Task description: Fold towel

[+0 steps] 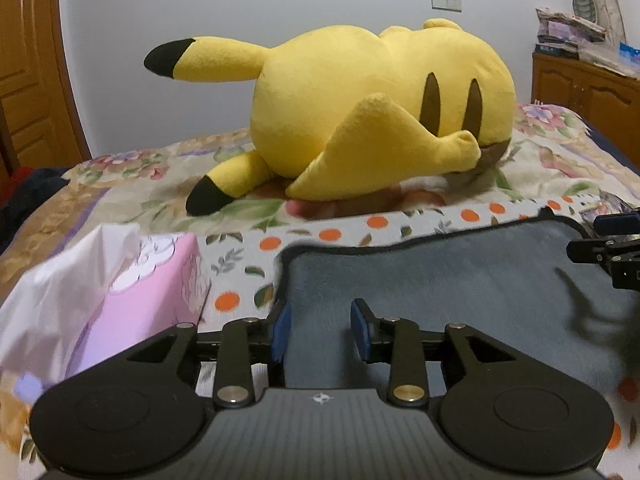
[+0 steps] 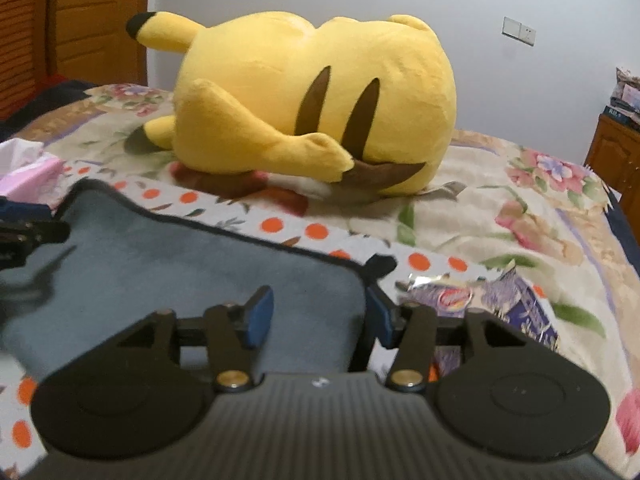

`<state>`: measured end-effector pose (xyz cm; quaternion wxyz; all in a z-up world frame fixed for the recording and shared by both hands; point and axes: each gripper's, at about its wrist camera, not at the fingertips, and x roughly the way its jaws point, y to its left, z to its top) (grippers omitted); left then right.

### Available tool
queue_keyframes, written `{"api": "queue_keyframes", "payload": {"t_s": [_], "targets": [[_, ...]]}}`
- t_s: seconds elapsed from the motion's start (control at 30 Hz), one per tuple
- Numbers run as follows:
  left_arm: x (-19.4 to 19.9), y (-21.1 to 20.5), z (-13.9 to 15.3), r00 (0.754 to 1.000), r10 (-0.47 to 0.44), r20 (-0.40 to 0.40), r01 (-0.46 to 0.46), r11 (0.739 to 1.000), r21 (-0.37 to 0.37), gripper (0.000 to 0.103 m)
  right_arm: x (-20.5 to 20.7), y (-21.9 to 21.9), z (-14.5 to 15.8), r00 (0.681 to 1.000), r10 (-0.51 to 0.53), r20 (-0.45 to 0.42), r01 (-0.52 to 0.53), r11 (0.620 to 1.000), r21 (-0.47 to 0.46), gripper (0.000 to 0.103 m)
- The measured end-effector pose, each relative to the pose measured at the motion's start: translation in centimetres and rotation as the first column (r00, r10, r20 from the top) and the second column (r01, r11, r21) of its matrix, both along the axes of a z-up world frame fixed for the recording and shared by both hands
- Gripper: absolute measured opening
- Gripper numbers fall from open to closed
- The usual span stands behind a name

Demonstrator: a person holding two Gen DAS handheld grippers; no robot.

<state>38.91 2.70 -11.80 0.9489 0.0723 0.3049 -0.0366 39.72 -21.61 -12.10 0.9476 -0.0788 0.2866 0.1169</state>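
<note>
A grey-blue towel [image 1: 460, 280] with a dark hem lies flat on the bed; it also shows in the right wrist view [image 2: 180, 264]. My left gripper [image 1: 320, 330] is open over the towel's near left edge, its blue pads [image 1: 282, 330] apart with nothing between them. My right gripper [image 2: 320, 316] is open over the towel's near right edge, its right pad by the hem. The right gripper also shows at the right edge of the left wrist view [image 1: 612, 252], and the left gripper at the left edge of the right wrist view [image 2: 24, 236].
A large yellow plush toy [image 1: 360, 108] lies beyond the towel on the floral bedspread [image 2: 500, 216]. A pink tissue box [image 1: 132, 280] sits left of the towel. A crumpled purple snack bag [image 2: 512, 304] lies right of it. A wooden cabinet [image 1: 588, 88] stands at the far right.
</note>
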Motion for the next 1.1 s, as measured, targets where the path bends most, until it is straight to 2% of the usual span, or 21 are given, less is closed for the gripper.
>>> {"api": "queue_keyframes", "payload": {"t_s": [0.13,0.2,0.73,0.8,1.0,1.1], "targets": [[-1.6,-0.2,0.2,1.0,-0.006,-0.007,0.006,1.0,-0.011,0.04,-2.0,0.2,0.0,1.0,0.018,-0.012,-0.018,1.0,0.022,0.053],[-2.5,-0.5,0.4,1.0,-0.014,-0.008,0.014,1.0,-0.013,0.051,-2.8,0.2,0.1,1.0,0.022,-0.014,-0.021,0.999,0.032,0.053],[-9.5,-2.4,2.1,0.997,-0.069,-0.024,0.069,0.998,0.0,0.066,-9.3,-0.2,1.7,0.999,0.026,-0.035,-0.024,0.998,0.066,0.056],[-10.3,-2.6,2.5,0.997,-0.071,-0.022,0.071,0.998,0.001,0.071,-10.0,-0.4,2.1,0.999,0.024,-0.038,-0.021,0.997,0.074,0.058],[-12.6,-3.0,3.5,0.997,-0.074,-0.025,0.074,0.997,0.003,0.082,-12.3,-0.9,3.4,1.0,0.012,-0.028,-0.009,0.996,0.094,0.082],[-13.8,-3.2,4.1,0.997,-0.073,-0.022,0.073,0.997,-0.004,0.085,-13.5,-0.9,4.0,1.0,0.001,-0.018,0.001,0.995,0.1,0.084]]}}
